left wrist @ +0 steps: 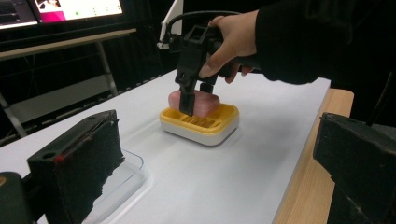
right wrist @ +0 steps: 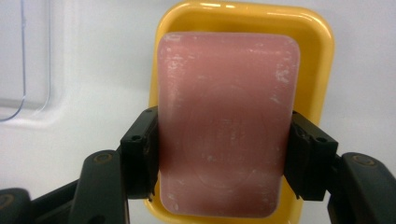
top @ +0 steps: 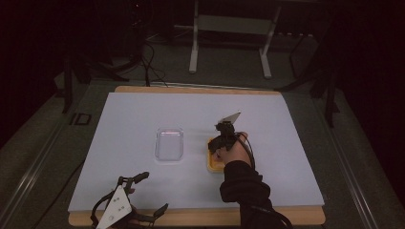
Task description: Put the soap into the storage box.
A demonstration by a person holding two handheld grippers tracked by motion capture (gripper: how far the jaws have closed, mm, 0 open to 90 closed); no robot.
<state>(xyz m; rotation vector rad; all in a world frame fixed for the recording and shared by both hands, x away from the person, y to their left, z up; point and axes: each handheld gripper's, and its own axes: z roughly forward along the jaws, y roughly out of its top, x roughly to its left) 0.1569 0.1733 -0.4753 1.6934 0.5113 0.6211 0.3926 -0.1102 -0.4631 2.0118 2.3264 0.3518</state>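
Note:
A pink bar of soap rests in or just above a yellow soap dish right of the table's middle. My right gripper is shut on the bar, one black pad pressing each long side. In the left gripper view, the soap stands tilted in the dish, with the right gripper's fingers pointing down onto it. From above, the right gripper covers most of the dish. My left gripper hangs open near the table's front left edge, jaws wide apart and holding nothing.
A clear plastic tray lies left of the dish on the white mat. The mat covers a wooden tabletop. Beyond the far edge stand a metal frame and loose cables.

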